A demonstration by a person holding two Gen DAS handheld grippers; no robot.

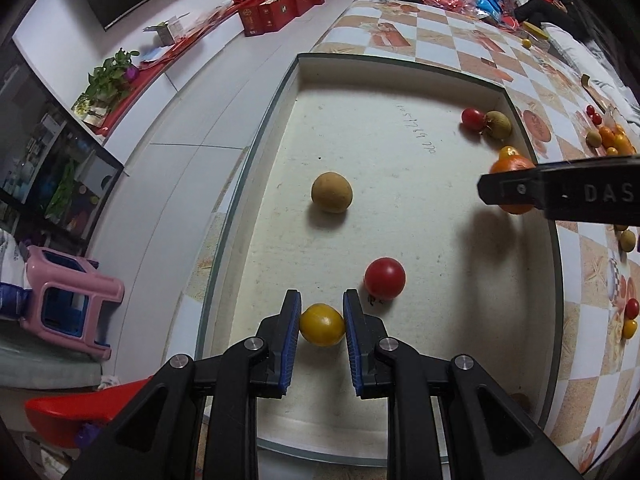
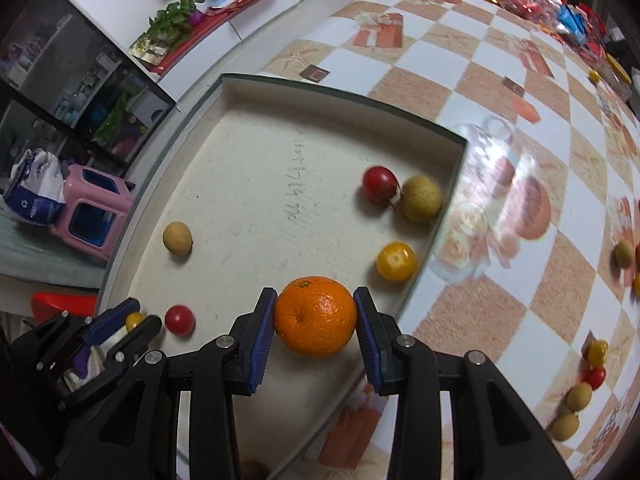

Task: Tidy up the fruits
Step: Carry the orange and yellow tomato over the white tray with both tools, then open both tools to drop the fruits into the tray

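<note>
While the left gripper (image 1: 322, 326) clamps a yellow tomato (image 1: 322, 325), the right gripper (image 2: 315, 316) clamps an orange (image 2: 315, 315).

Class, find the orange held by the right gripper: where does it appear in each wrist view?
Left wrist view: orange at the right edge, partly behind the right gripper.
Right wrist view: orange lower centre, between the pads.
Shared landmark: handwritten numbers on the tray floor.

Checkered table (image 2: 500, 128), shallow tray (image 2: 400, 114), loose fruits (image 2: 578, 396)
</note>
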